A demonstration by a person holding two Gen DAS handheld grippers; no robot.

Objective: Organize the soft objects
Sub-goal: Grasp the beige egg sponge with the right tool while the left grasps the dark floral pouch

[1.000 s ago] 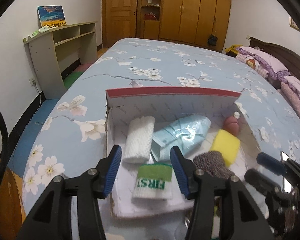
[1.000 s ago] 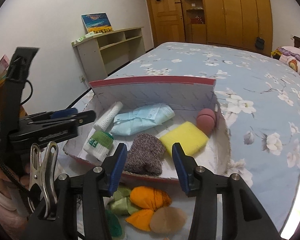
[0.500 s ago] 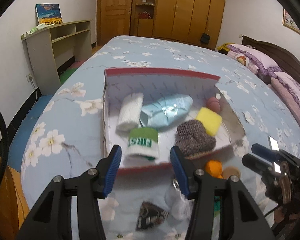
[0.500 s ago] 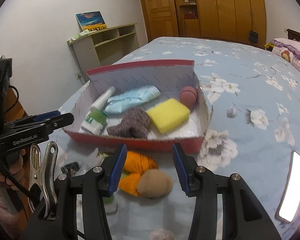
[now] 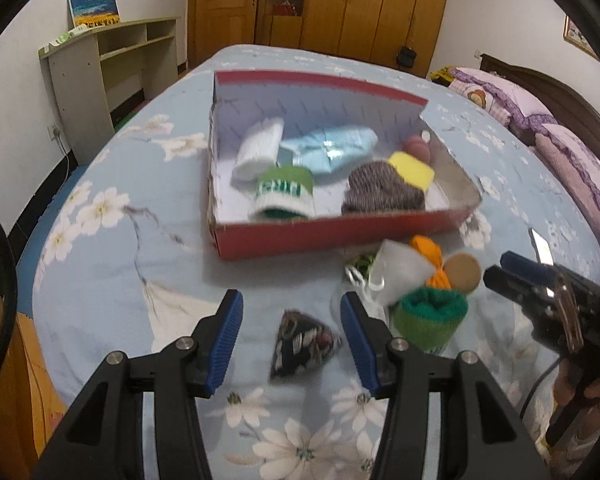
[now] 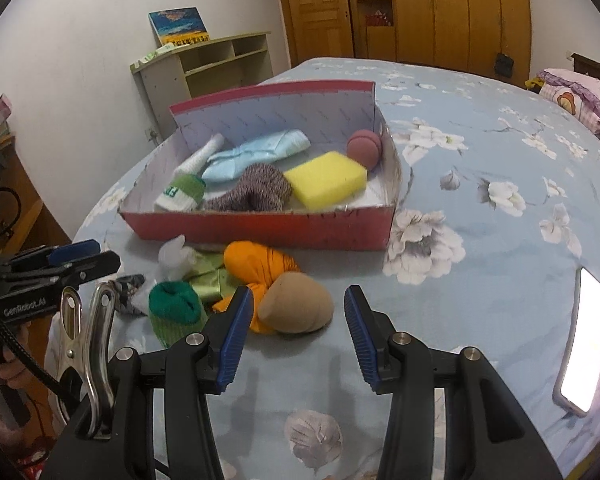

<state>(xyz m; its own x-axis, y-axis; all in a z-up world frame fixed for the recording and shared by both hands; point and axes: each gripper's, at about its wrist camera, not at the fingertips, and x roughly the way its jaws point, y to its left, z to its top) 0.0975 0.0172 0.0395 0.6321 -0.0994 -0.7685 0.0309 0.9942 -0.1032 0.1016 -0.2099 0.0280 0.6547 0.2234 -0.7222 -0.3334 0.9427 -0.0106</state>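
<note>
The left hand-held gripper (image 5: 291,342) hangs with jaws spread and empty above a dark patterned fabric pouch (image 5: 302,344) on the blue floral bed (image 6: 480,152); the right hand-held gripper (image 6: 298,332), likewise spread and empty, frames a tan rounded soft lump (image 6: 297,303). Beyond them, a red cardboard box (image 6: 260,230) holds a yellow sponge (image 6: 326,178) and rolled socks

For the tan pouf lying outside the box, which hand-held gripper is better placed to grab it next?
Right. The right hand-held gripper is open with the tan pouf just ahead between its fingers. The left hand-held gripper, also open, faces the dark triangular pouch instead.
</note>
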